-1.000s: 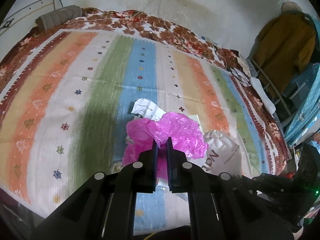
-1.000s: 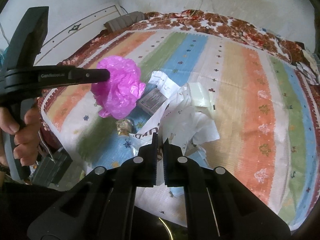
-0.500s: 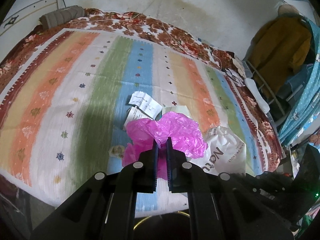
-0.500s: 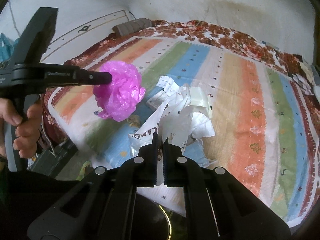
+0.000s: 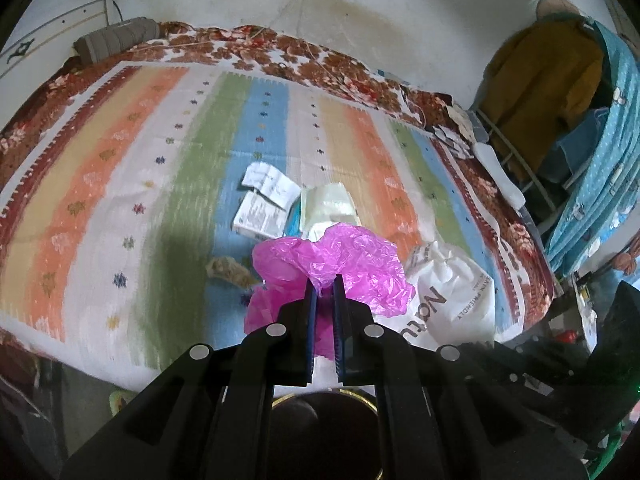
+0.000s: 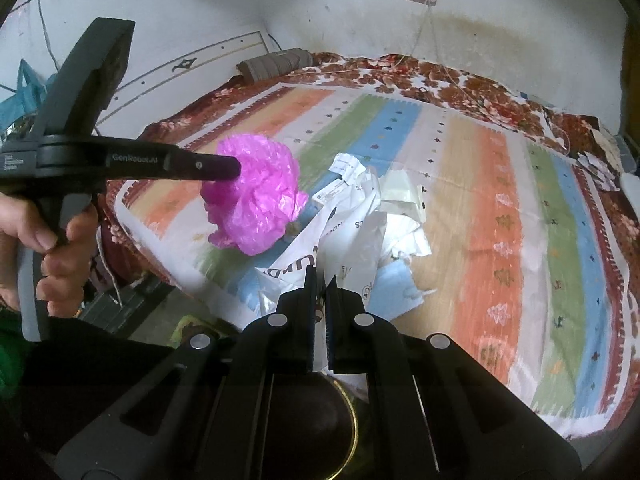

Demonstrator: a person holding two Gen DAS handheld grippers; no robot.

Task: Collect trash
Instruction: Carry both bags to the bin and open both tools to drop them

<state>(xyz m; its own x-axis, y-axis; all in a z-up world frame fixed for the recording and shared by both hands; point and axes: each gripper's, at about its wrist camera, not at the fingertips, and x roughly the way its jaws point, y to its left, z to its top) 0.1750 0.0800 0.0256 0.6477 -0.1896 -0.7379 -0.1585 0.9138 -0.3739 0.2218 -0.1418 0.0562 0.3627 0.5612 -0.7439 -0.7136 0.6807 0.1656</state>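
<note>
Gripping pink bag w/ left gripper, right gripper pinching white bag.

Crinkly glossy pink plastic bag; woven matt striped cloth.

Left gripper body reads "GenRobot.AI". White bag, just right of its jaws, reads "Natu…" plus "SKIN FRIENDLY". Paper slips' print too small to read.

a bed under a striped blanket carries printed papers, a pale packet, a tan scrap and a grey bolster.
</note>
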